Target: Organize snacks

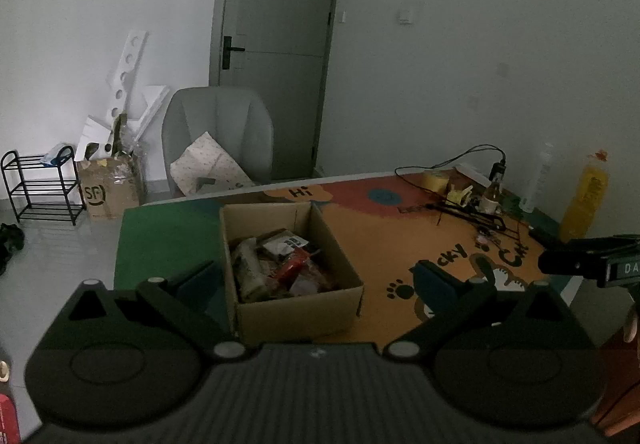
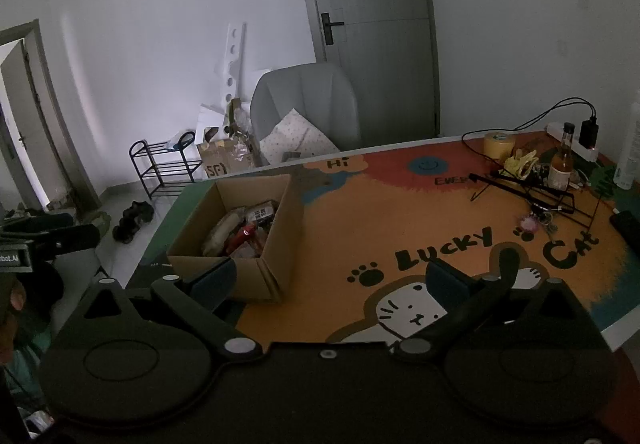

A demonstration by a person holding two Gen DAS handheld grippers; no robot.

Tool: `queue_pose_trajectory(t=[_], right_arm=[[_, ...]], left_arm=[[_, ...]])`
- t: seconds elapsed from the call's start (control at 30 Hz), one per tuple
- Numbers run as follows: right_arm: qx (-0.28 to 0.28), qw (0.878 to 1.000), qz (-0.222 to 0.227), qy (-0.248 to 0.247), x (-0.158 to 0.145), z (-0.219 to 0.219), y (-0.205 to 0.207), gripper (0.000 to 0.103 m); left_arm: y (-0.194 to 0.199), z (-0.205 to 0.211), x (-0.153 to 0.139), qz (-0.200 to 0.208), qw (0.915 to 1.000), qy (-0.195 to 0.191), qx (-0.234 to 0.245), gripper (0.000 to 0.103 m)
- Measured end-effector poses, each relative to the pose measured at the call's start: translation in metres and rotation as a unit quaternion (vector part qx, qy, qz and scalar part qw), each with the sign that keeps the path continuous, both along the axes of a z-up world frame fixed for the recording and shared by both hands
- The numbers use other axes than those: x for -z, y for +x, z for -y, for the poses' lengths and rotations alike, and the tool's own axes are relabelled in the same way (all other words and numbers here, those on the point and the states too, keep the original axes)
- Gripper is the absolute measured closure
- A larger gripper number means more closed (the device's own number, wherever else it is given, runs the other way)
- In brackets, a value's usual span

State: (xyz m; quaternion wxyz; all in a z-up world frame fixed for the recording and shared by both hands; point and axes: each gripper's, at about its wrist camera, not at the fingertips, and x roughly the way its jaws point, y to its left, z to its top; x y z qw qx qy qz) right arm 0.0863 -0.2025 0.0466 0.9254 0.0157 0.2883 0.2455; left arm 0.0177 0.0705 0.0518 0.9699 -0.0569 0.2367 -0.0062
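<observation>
Now: both hand-held grippers spread, snacks sit in box

Left hand-held gripper (image 1: 316,276) hovers w/ fingers spread wide, nothing between them; it's just in front of the cardboard box (image 1: 296,308), which fills the gap between its fingertips in the left wrist view. Right hand-held gripper (image 2: 332,280) is also spread & empty, held over the cat print on the surface (image 2: 400,212), w/ the box just to its left.

Box is open-topped, standing on the left part of the surface, partly on the green strip of the mat. Snacks (image 1: 280,264) lie piled inside it: several wrapped packs, one red, one w/ a QR-type label; can't tell brands, light's too dim.

Far right corner of the surface: tape roll (image 2: 498,146), glass bottle (image 2: 562,160), black wire rack (image 2: 532,192), cables, charger. Behind the surface: grey chair (image 1: 218,132) w/ a pillow, closed door (image 1: 280,28), shoe rack (image 1: 40,188) on the floor.
</observation>
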Motion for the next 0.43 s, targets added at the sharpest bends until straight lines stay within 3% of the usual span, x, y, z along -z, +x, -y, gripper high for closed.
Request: queue_pose_trajectory(t=[0.43], right_arm=[[0.0, 1.0, -0.001, -0.003, 0.0003, -0.002, 0.0008, 0.0]], left_arm=[[-0.0019, 0.0001, 0.0011, 0.012, 0.9999, -0.008, -0.002, 0.0]])
